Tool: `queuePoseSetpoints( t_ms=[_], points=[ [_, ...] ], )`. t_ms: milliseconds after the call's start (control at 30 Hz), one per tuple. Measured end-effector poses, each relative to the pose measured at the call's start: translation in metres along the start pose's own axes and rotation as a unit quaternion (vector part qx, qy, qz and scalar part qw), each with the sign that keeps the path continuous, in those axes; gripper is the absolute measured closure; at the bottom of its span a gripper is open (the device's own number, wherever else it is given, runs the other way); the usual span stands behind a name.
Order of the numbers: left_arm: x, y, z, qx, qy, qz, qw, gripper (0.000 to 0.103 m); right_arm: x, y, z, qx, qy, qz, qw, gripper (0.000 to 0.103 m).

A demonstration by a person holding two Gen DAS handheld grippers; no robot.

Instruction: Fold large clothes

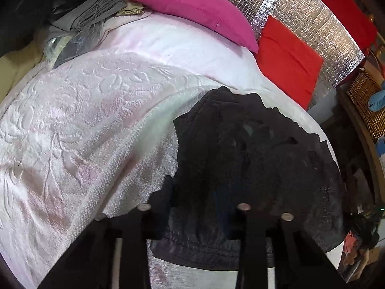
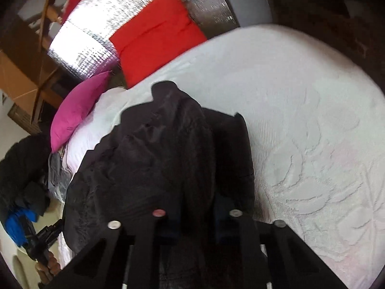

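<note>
A large black garment (image 1: pixel 252 154) lies bunched on a white embossed bedspread (image 1: pixel 79 110). In the left wrist view my left gripper (image 1: pixel 195 219) hangs over the garment's near hem with its fingers wide apart; the cloth lies between and under them, and I cannot tell if any is pinched. In the right wrist view the same garment (image 2: pixel 144 159) is heaped in front of my right gripper (image 2: pixel 196 216), and a dark fold runs down between the two fingers, which look closed on it.
A magenta pillow (image 1: pixel 192 7) and a red pillow (image 1: pixel 288 60) lean against a silver foil wall (image 1: pixel 312 24). Grey folded cloth (image 1: pixel 96 12) lies at the bed's far left. A wicker shelf (image 1: pixel 365 101) stands right of the bed. A dark clothes pile (image 2: pixel 21 168) lies beside the bed.
</note>
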State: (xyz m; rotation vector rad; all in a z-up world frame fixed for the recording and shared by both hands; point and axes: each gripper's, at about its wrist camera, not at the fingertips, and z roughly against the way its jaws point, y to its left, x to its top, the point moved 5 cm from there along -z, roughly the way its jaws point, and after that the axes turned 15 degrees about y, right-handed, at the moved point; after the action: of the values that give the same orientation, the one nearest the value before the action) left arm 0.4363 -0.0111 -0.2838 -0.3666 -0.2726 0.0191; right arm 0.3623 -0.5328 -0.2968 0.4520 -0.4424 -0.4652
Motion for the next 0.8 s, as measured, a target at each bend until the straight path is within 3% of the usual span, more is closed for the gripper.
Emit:
queuePoseSetpoints(
  t_ms=[200, 300, 367, 433, 467, 500, 533, 567, 667, 800],
  points=[
    [0.003, 0.004, 0.001, -0.002, -0.008, -0.003, 1.0000, 0.079, -0.019, 0.020, 0.037, -0.020, -0.052, 0.018, 0.998, 0.089],
    [0.003, 0.009, -0.007, 0.004, 0.007, 0.009, 0.9999, 0.078, -0.019, 0.004, 0.009, -0.047, -0.019, -0.005, 0.999, 0.089],
    [0.003, 0.009, -0.005, 0.006, 0.011, 0.011, 0.9999, 0.078, -0.021, -0.007, -0.003, -0.019, -0.003, -0.030, 0.999, 0.085],
    [0.001, 0.006, 0.001, 0.016, 0.003, 0.001, 0.9999, 0.074, -0.019, -0.010, 0.008, 0.026, -0.013, -0.057, 0.998, 0.083],
    [0.000, 0.004, 0.006, 0.022, -0.003, -0.005, 0.9997, 0.062, -0.018, -0.011, 0.019, 0.059, -0.023, -0.070, 0.996, 0.078],
    [-0.002, 0.002, 0.013, 0.028, -0.011, -0.007, 0.9995, 0.046, -0.019, -0.011, 0.027, 0.074, -0.034, -0.078, 0.994, 0.063],
    [-0.005, 0.001, 0.021, 0.028, -0.023, -0.007, 0.9993, 0.041, -0.022, -0.013, 0.035, 0.084, -0.048, -0.085, 0.992, 0.046],
    [-0.007, 0.000, 0.029, 0.026, -0.036, -0.009, 0.9990, 0.040, -0.026, -0.015, 0.042, 0.091, -0.059, -0.090, 0.990, 0.013],
    [-0.019, -0.007, 0.054, 0.015, -0.066, -0.022, 0.9975, 0.035, -0.043, -0.013, 0.069, 0.111, -0.106, -0.091, 0.984, 0.010],
    [-0.047, -0.013, 0.070, -0.035, -0.068, -0.019, 0.9969, 0.027, -0.073, -0.007, 0.081, 0.187, -0.096, -0.091, 0.973, 0.010]
  ],
)
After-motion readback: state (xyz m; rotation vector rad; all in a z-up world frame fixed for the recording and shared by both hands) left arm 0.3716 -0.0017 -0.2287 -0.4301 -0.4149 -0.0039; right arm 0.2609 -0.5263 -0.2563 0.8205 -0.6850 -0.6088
